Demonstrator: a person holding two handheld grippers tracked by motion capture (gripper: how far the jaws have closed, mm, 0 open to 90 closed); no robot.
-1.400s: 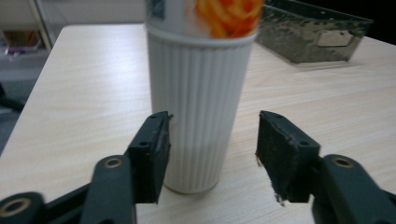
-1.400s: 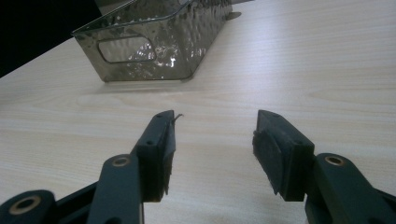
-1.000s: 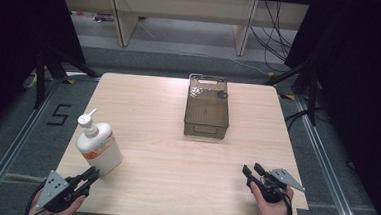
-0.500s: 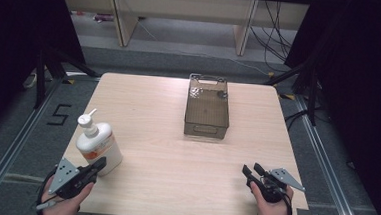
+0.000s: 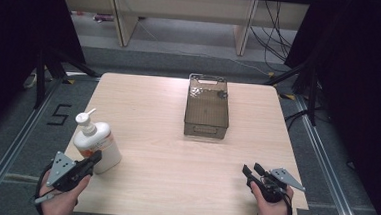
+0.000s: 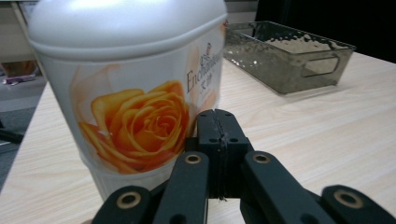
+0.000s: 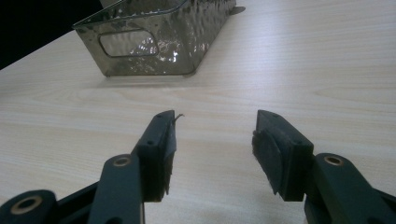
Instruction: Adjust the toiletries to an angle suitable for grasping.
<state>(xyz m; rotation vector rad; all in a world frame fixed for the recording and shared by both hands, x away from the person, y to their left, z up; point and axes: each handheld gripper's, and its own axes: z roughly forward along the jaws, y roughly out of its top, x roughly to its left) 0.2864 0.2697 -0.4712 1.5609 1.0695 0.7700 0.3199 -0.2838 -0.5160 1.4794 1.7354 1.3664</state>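
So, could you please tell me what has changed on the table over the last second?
The left gripper, jaws shut, moved forward and inward until it sits right beside the lotion bottle; whether it touches is unclear. The right gripper stayed open and still, and the bottle and the basket stayed put.

bottle [image 6: 126,84] top cropped, label part-hidden

Left hand [image 5: 58,202] at the near left table corner, holding the left gripper [image 5: 95,157] angled forward and right, jaws pressed together with nothing between them. Right hand [image 5: 271,212] at the near right edge, holding the right gripper [image 5: 251,169] pointed forward and left, jaws spread apart, nothing between them, low over the tabletop.
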